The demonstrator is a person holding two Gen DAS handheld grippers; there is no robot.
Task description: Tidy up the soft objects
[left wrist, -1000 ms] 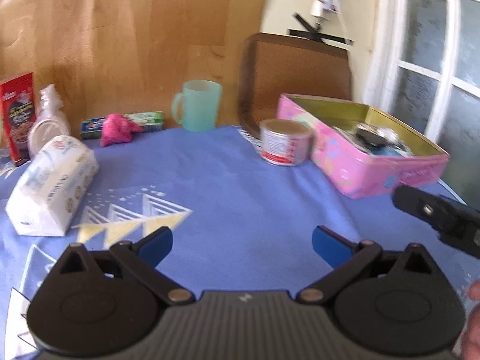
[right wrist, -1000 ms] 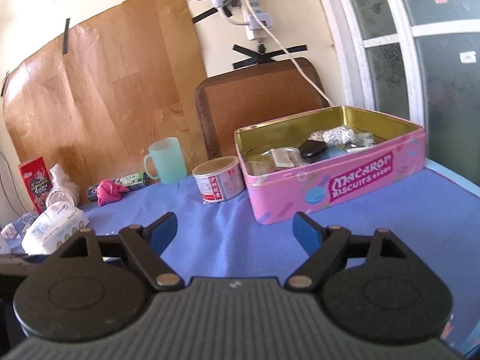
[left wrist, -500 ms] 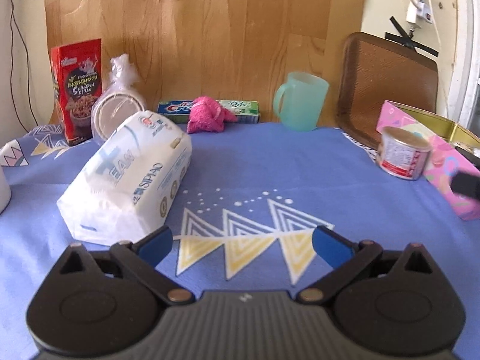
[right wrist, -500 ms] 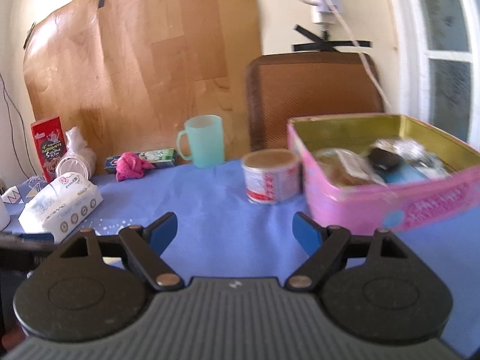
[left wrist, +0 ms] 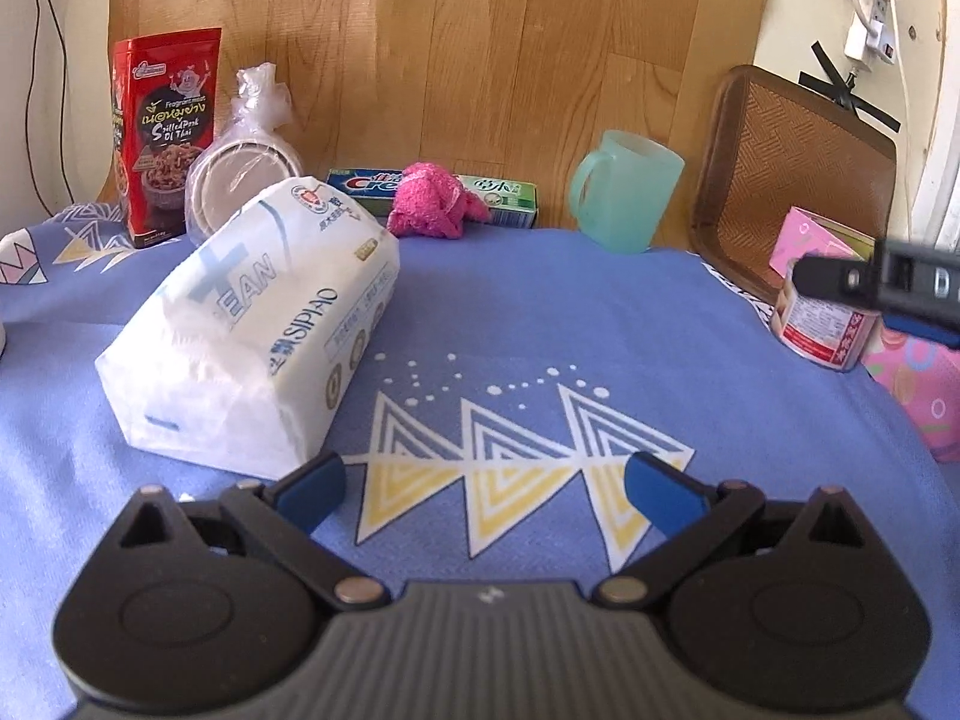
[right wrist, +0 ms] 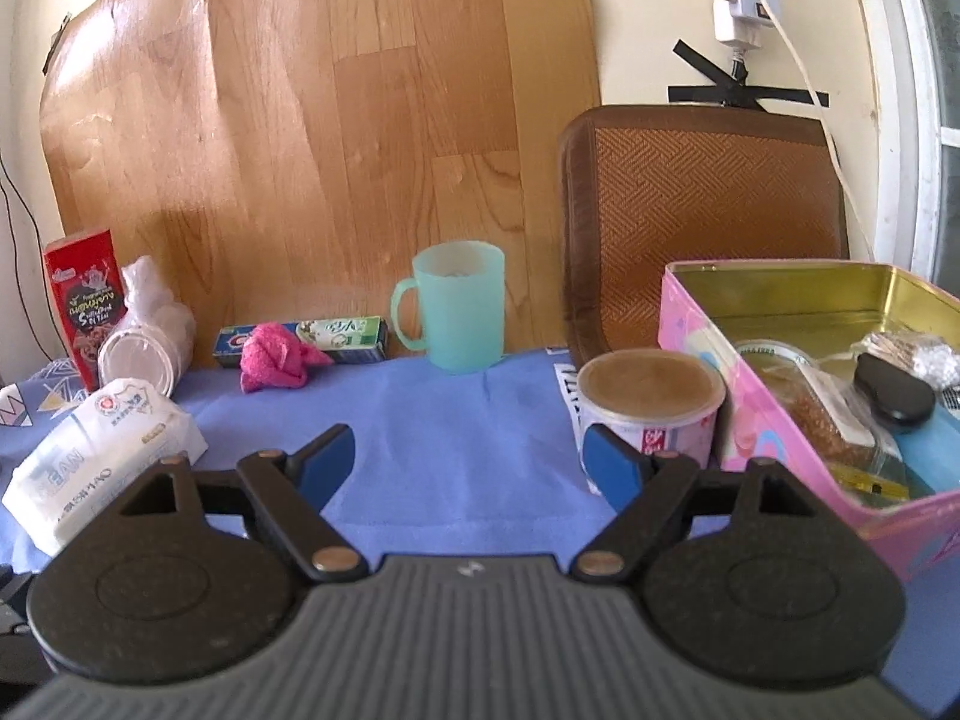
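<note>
A white tissue pack (left wrist: 258, 324) lies on the blue tablecloth, just ahead and left of my open, empty left gripper (left wrist: 483, 492); it also shows at the left in the right wrist view (right wrist: 102, 450). A crumpled pink cloth (left wrist: 429, 207) lies at the table's back against a toothpaste box (left wrist: 510, 195); the right wrist view shows the cloth (right wrist: 276, 357) too. My right gripper (right wrist: 471, 459) is open and empty, above the cloth, its right finger beside a small tub (right wrist: 651, 411). The right gripper's tip shows at the left view's right edge (left wrist: 888, 285).
A pink biscuit tin (right wrist: 840, 396) with assorted items stands at the right. A mint green mug (right wrist: 459, 306), a red snack box (left wrist: 165, 132) and bagged lids (left wrist: 246, 162) line the back. A brown chair back (right wrist: 702, 204) stands behind the table.
Both grippers have swung left and moved forward: the tissue pack and pink cloth are nearer and more central in the left view, and the pink tin has slid right in both views.
</note>
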